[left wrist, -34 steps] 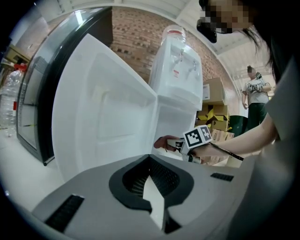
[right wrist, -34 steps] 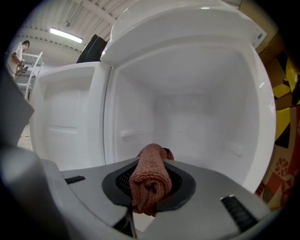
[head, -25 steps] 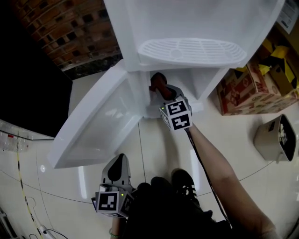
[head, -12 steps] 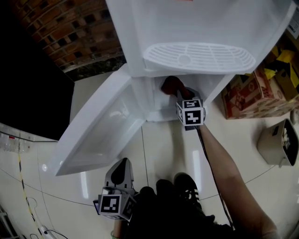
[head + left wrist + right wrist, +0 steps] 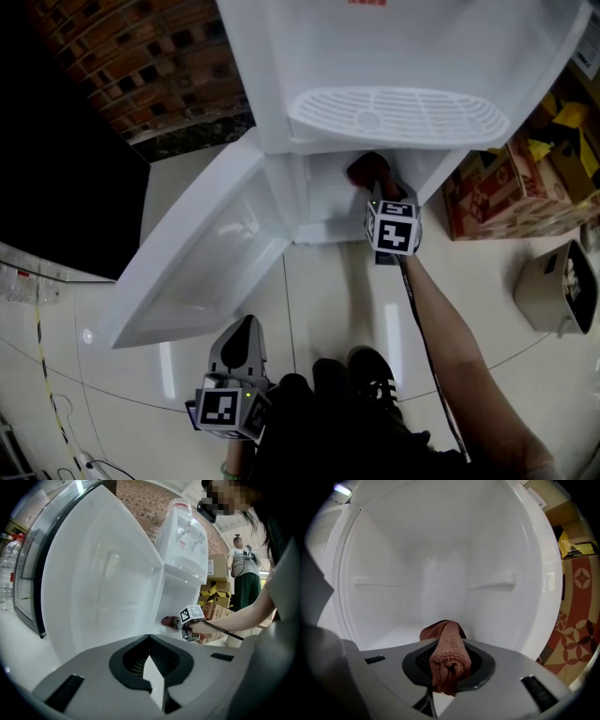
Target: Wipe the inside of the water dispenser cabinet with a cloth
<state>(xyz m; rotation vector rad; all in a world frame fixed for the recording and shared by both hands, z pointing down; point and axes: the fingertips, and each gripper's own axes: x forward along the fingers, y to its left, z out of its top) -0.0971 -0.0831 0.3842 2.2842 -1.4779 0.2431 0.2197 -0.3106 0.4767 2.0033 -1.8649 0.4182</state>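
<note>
your right claw (image 5: 377, 186) reaches into the open cabinet (image 5: 323, 192) under the water dispenser (image 5: 394, 47) and is clamped on a rolled reddish-brown cloth (image 5: 362, 169). in the right gripper view the cloth (image 5: 448, 653) fills the gap of that claw (image 5: 447, 670), and its front end sits just above the white cabinet floor (image 5: 393, 637). your left claw (image 5: 241, 337) hangs low near your body, well apart from the dispenser. its jaws are narrow, tips together, with nothing between them (image 5: 150, 665).

the floor (image 5: 328, 291) is glossy pale tile. a brick wall (image 5: 141, 56) stands behind the dispenser, printed cardboard boxes (image 5: 506, 183) are stacked to its right, and a beige bin (image 5: 551, 281) stands near them. the cabinet door (image 5: 202, 253) is swung wide to the left.

red print at the top of the dispenser front (image 5: 367, 2) is too small to read, and so is the box print.

only the right gripper view shows the cabinet's inside, with a small ledge (image 5: 377, 583) on each side wall. only the left gripper view shows the big bottle (image 5: 180, 513) on top, the taps (image 5: 194, 537) and a second person (image 5: 244, 576) standing far behind.
</note>
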